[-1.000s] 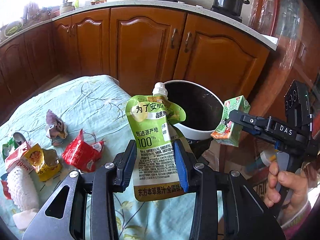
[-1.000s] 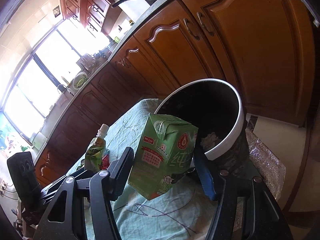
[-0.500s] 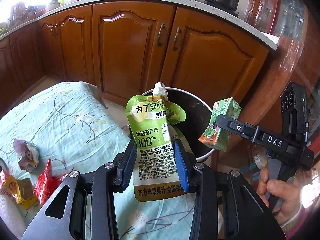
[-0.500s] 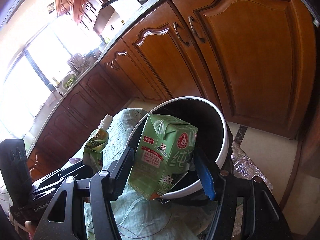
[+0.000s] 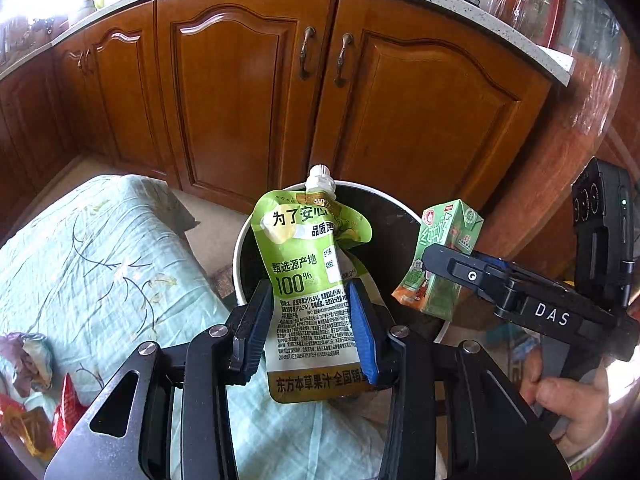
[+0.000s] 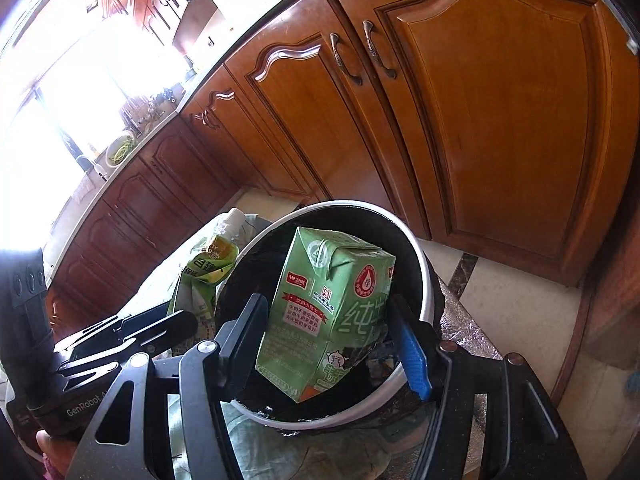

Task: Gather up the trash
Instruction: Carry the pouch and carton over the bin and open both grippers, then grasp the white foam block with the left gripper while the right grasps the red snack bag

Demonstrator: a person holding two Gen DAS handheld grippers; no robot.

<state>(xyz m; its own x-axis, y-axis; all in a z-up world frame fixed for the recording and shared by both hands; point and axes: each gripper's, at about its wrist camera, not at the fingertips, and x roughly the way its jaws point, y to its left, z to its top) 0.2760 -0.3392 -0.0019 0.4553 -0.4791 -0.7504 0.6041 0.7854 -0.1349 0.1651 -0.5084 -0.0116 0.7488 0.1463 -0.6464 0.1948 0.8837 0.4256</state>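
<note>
You are holding both pieces of trash at the mouth of the trash bin (image 6: 416, 248), and what matters now is which one is actually above the opening. Your right hand-held gripper (image 6: 332, 344) is clamping the green milk carton (image 6: 332, 304) by its two sides, long axis upright and leaning a little, and in the right wrist view the carton is sitting squarely in front of the dark inside of the bin, with the white rim ringing it. That carton looks ready to be let go: it should fall straight down into the liner.

Your left hand-held gripper (image 5: 312, 328) is pinching the green juice pouch (image 5: 312, 280) across its lower half, spout cap pointing up and away from you. In the left wrist view the pouch's upper part is overlapping the bin's near-left rim, while its bottom edge is hanging over the patterned tablecloth (image 5: 100, 248). So the pouch is lying short of the opening and to its left; you are needing to carry it forward and to the right before releasing. The limp pouch could catch on the rim if you let go early.

Crumpled snack wrappers (image 5: 36, 400) are lying on the cloth at your far left, not yet collected.
</note>
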